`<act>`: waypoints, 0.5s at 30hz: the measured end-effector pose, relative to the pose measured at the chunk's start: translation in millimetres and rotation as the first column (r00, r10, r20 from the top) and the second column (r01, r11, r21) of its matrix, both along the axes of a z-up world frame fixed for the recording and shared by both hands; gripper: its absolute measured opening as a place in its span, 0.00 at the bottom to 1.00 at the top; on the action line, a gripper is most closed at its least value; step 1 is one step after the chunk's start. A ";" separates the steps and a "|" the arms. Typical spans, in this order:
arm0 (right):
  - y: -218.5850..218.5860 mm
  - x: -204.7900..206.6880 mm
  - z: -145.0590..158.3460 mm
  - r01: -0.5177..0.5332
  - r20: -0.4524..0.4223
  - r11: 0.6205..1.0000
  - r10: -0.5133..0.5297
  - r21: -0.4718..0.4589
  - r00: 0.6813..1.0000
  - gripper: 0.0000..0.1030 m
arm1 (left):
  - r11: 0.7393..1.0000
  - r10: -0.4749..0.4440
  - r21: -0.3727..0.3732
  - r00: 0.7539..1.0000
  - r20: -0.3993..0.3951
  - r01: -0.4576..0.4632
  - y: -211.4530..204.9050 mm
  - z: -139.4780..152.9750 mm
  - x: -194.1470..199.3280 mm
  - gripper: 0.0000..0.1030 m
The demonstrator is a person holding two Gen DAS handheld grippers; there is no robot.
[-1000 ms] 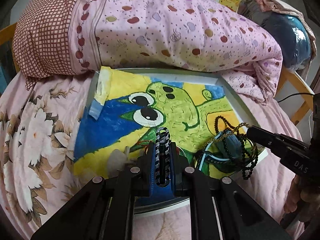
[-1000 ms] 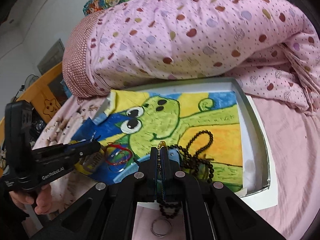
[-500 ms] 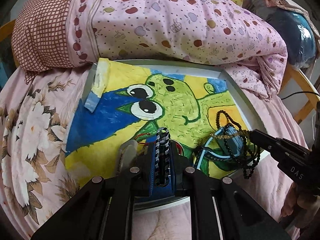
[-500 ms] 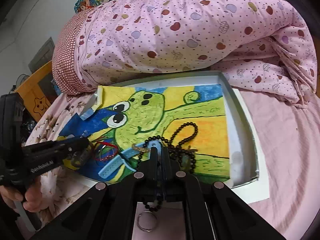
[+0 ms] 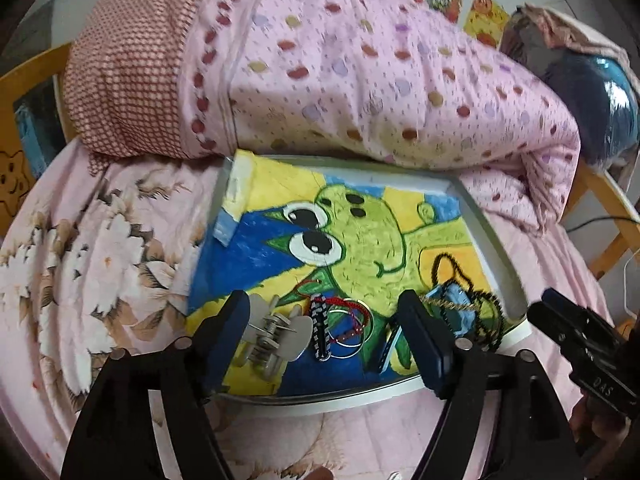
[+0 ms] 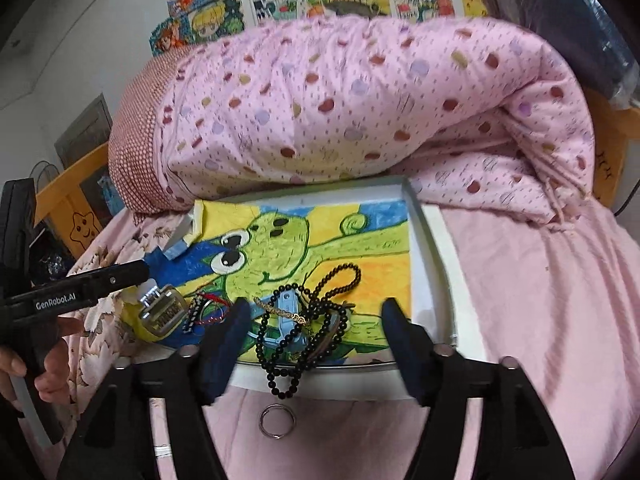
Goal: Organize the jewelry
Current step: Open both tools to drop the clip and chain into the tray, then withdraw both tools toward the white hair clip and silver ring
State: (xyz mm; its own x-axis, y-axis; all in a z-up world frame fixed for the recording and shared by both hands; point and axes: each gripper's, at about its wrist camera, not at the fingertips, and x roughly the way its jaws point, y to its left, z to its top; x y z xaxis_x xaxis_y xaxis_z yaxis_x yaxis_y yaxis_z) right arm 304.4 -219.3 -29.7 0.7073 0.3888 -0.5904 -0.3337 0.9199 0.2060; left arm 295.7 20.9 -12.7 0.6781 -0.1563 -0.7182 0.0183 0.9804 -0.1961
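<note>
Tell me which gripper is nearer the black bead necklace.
Right. The right gripper frames the black bead necklace; the left gripper sits beside it, over the metal hair clip.

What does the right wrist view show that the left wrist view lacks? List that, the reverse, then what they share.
Right only: a silver ring on the pink sheet before the tray, and black beads hanging over its front rim. Left only: the right gripper seen from the side. Both: the frog painting, hair clip and blue strap. The left gripper and right gripper have just opened their jaws; neither pinches anything.
</note>
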 end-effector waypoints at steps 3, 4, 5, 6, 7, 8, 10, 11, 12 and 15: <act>-4.9 -13.8 11.6 0.005 0.047 1.000 -0.006 0.016 0.999 0.78 | 0.999 0.032 0.003 0.999 0.008 -0.032 1.9 8.5 -8.7 0.75; -6.1 -18.6 15.5 0.006 0.060 1.000 -0.007 0.018 0.998 0.78 | 0.999 0.042 0.004 0.999 0.014 -0.042 2.5 11.3 -12.1 0.79; -7.3 -23.0 19.1 0.006 0.073 1.000 -0.008 0.021 0.997 0.80 | 0.999 0.051 0.005 0.998 0.024 -0.051 2.9 14.2 -16.1 0.86; -8.6 -27.6 22.3 0.007 0.087 1.000 -0.009 0.028 0.996 0.86 | 0.998 0.064 0.005 0.997 0.044 -0.064 3.7 18.1 -22.0 0.89; -10.0 -31.9 24.9 0.007 0.098 0.999 -0.011 0.036 0.995 0.88 | 0.997 0.078 0.006 0.995 0.066 -0.078 4.3 22.1 -28.2 0.94; -12.0 -36.5 27.5 0.008 0.109 0.999 -0.013 0.046 0.994 0.90 | 0.996 0.090 0.011 0.992 0.090 -0.092 4.7 26.3 -34.8 0.95; -14.7 -46.6 33.3 0.011 0.129 0.998 -0.018 0.057 0.992 0.91 | 0.995 0.098 0.021 0.988 0.119 -0.102 4.4 31.9 -44.6 0.96; -15.8 -52.5 36.3 0.011 0.141 0.998 -0.019 0.058 0.990 0.91 | 0.994 0.098 0.030 0.986 0.133 -0.103 3.5 35.2 -51.4 0.96; -16.6 -56.3 38.2 0.012 0.149 0.998 -0.021 0.057 0.989 0.93 | 0.994 0.096 0.036 0.985 0.140 -0.102 3.2 37.4 -55.0 0.96; -19.3 -78.1 45.9 0.014 0.203 0.999 -0.022 0.043 0.979 0.98 | 0.994 0.087 0.056 0.983 0.163 -0.097 0.8 43.2 -71.2 0.98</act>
